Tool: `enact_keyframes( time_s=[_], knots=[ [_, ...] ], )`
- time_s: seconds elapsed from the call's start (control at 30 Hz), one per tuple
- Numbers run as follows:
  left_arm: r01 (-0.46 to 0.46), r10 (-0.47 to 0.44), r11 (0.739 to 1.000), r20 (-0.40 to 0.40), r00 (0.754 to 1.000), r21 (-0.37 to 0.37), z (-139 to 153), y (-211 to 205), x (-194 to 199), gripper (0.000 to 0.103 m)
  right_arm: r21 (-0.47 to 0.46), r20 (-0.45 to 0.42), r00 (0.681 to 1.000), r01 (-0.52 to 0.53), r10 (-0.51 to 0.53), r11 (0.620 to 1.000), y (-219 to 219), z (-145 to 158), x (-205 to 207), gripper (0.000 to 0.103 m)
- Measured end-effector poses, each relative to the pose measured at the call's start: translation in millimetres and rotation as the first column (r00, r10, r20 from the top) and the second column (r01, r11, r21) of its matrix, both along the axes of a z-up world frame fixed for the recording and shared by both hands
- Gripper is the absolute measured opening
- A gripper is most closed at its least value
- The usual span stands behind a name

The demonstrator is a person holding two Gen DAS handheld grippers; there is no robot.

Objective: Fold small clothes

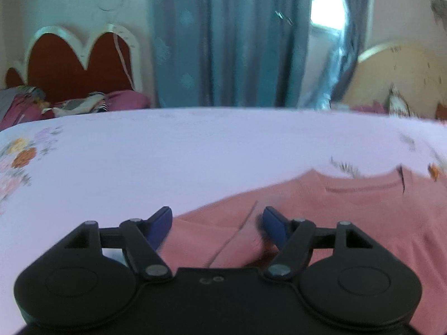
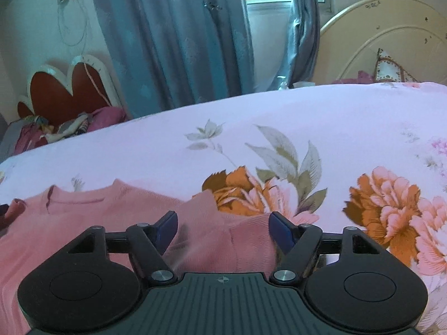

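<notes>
Sweater (image 1: 349, 215): lying flat on the bedsheet (image 1: 167, 153), neckline pointing toward 12 o'clock, body running toward the camera.
Left gripper (image 1: 217, 217): jaws standing apart over a sleeve fold, not pinching.
Right gripper (image 2: 223, 222): jaws spread over the other sleeve.
Around: curtain (image 2: 173, 42) at 12 o'clock, headboard (image 2: 391, 53) at 2.
Room: bare sheet lying beyond the neckline.

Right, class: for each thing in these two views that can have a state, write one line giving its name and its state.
Left claw: open, pink cloth between its pads, not pinched.
Right claw: open over a sleeve.
Pink knitted top: lying flat on the bed, neckline away from the cameras.
Floral lilac bedsheet: spread smooth.
Teal curtains: partly drawn, window showing.
</notes>
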State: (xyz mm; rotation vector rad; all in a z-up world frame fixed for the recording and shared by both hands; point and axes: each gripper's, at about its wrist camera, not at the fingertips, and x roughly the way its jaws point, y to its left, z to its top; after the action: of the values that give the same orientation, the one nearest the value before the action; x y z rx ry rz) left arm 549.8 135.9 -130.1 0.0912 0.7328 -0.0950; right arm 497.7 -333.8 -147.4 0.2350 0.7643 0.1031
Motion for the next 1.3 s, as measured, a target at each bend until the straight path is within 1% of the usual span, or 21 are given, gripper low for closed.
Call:
enact_keyframes(
  time_s=[0.03,0.07,0.17,0.2,0.23,0.27,0.3,0.37,0.47,0.57,0.63,0.67,0.7,0.73,0.8,0.9,0.97,1.03,1.13,1.23,1.3],
  knots=[
    [0.010,-0.010,1.000,-0.017,1.000,0.012,-3.3,-2.8,3.9,0.068,-0.009,-0.011,1.000,-0.015,0.015,1.000,3.7,-1.8,2.6,0.053],
    [0.017,-0.017,1.000,-0.028,0.999,0.014,-6.0,-3.2,5.6,0.064,-0.014,-0.018,1.000,-0.024,0.024,1.000,7.0,-4.3,4.7,0.049],
    [0.046,-0.047,0.999,-0.053,0.997,-0.026,-6.2,-5.7,9.9,0.037,-0.011,-0.040,0.998,-0.045,0.044,0.999,13.9,-9.7,12.4,0.049],
    [0.058,-0.059,0.998,-0.051,0.997,-0.023,-3.5,-9.3,8.2,0.036,-0.010,-0.039,0.998,-0.048,0.047,0.999,15.4,-9.8,13.6,0.049],
    [0.076,-0.077,0.997,-0.038,0.996,-0.019,-1.5,-11.6,4.6,0.036,-0.005,-0.035,0.998,-0.048,0.048,0.999,16.3,-9.4,14.2,0.049],
    [0.100,-0.100,0.995,-0.020,0.995,-0.013,0.9,-13.8,0.4,0.043,0.000,-0.033,0.998,-0.045,0.045,0.999,15.8,-9.6,14.1,0.049],
    [0.123,-0.123,0.992,-0.008,0.992,-0.008,2.4,-15.5,-3.3,0.056,0.004,-0.034,0.999,-0.042,0.042,0.999,14.9,-10.0,14.7,0.049],
    [0.165,-0.165,0.986,-0.011,0.986,-0.005,3.2,-20.5,-8.9,0.070,0.023,-0.036,0.999,-0.032,0.032,0.999,11.4,-10.8,14.9,0.049],
    [0.200,-0.199,0.980,-0.032,0.979,0.010,-2.1,-22.8,-12.3,0.073,0.066,-0.038,0.999,-0.016,0.018,0.998,7.1,-9.5,13.5,0.049],
    [0.161,-0.161,0.987,-0.062,0.985,0.003,-10.1,-16.6,-5.4,0.053,0.013,-0.045,0.998,-0.047,0.047,0.999,15.1,-9.1,14.4,0.049],
    [0.124,-0.125,0.992,-0.052,0.991,-0.014,-9.6,-11.1,-3.2,0.033,-0.006,-0.044,0.998,-0.055,0.054,0.998,19.1,-8.9,14.6,0.049],
    [0.108,-0.108,0.994,-0.041,0.993,-0.001,-9.7,-10.9,-2.7,0.010,-0.011,-0.043,0.998,-0.055,0.055,0.998,20.4,-8.9,14.6,0.045],
    [0.095,-0.095,0.995,-0.031,0.995,0.008,-8.8,-10.9,-2.4,0.008,-0.021,-0.041,0.997,-0.060,0.059,0.998,21.8,-8.8,14.5,0.034],
    [0.087,-0.087,0.996,-0.016,0.996,0.010,-7.2,-11.1,-3.5,0.008,-0.030,-0.037,0.997,-0.068,0.067,0.997,23.5,-7.9,14.4,0.009],
    [0.076,-0.080,0.995,0.059,0.995,0.065,-0.9,-16.0,-11.2,0.007,-0.053,-0.011,0.997,-0.078,0.078,0.996,27.1,-4.3,12.5,0.009],
    [-0.005,-0.008,0.997,0.166,0.986,0.075,8.3,-11.9,-17.3,0.007,-0.082,0.079,0.995,-0.055,0.061,0.995,28.0,4.7,6.0,0.008],
    [-0.054,0.040,0.994,0.139,0.990,0.098,-2.4,-8.4,-8.8,0.007,-0.088,0.078,0.997,-0.005,0.011,0.996,25.2,-1.9,11.1,0.008],
    [-0.052,0.038,0.988,0.098,0.994,0.143,-18.9,-15.2,-5.0,0.007,-0.110,0.006,1.000,0.001,-0.001,0.994,28.0,-20.6,21.8,0.008],
    [-0.061,0.045,0.985,0.100,0.994,0.161,-22.5,-19.1,-6.2,0.008,-0.100,0.019,1.000,0.024,-0.022,0.995,26.8,-18.5,21.1,0.008],
    [-0.073,0.053,0.983,0.122,0.991,0.167,-13.5,-16.6,-12.9,0.024,-0.039,0.039,0.998,0.042,-0.041,0.998,17.9,-5.7,5.6,0.013],
    [-0.077,0.055,0.985,0.143,0.988,0.155,-4.5,-12.9,-23.7,0.025,-0.043,0.064,0.998,0.019,-0.016,0.999,19.1,5.7,-13.7,0.013]
  ],
)
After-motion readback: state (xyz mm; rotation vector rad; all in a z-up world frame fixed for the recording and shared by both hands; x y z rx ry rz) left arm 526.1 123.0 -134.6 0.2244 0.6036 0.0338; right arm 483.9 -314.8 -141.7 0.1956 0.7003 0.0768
